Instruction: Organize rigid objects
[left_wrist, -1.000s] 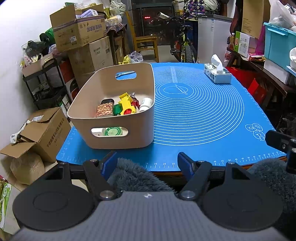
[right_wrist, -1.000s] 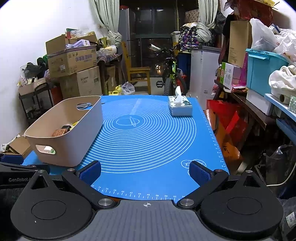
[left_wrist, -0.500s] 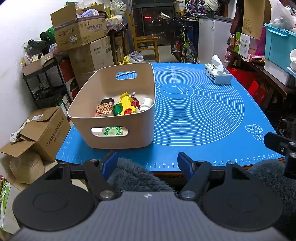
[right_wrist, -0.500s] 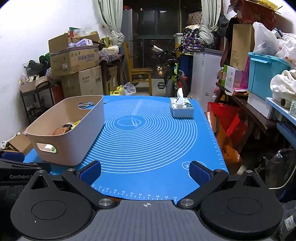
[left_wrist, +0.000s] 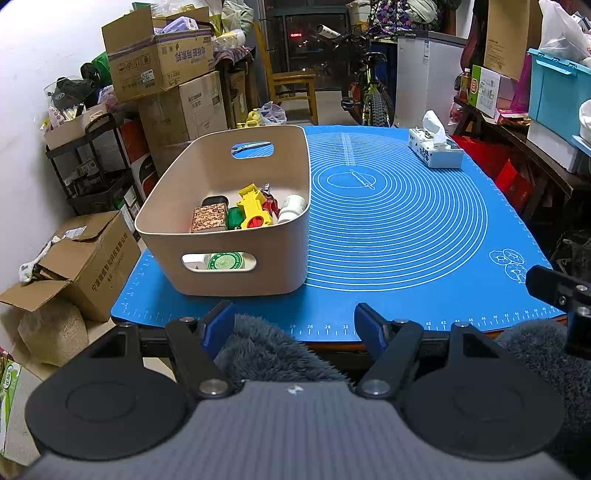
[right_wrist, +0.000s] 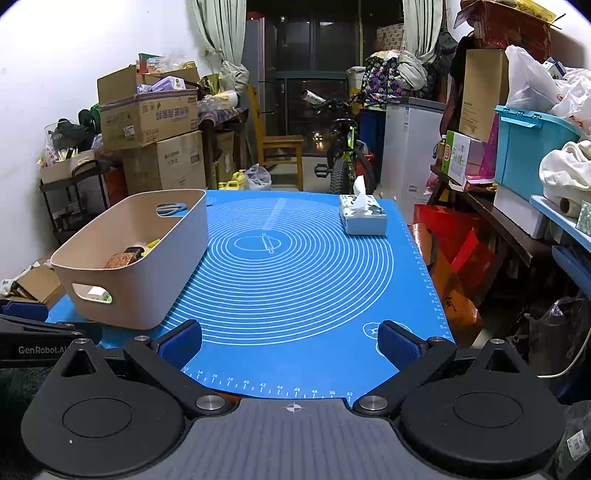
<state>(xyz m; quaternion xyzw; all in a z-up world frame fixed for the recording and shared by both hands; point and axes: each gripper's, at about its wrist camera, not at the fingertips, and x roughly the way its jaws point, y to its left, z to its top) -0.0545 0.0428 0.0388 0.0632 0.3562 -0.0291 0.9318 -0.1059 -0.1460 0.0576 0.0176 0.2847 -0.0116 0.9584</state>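
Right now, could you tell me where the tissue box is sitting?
The tissue box stands at the far right corner of the blue mat in both wrist views, well apart from the beige bin on the left side.

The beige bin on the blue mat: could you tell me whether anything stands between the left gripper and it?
Nothing visible does. The left gripper hangs open and empty at the near table edge, over fuzzy grey fabric, and only bare blue mat lies between it and the beige bin.
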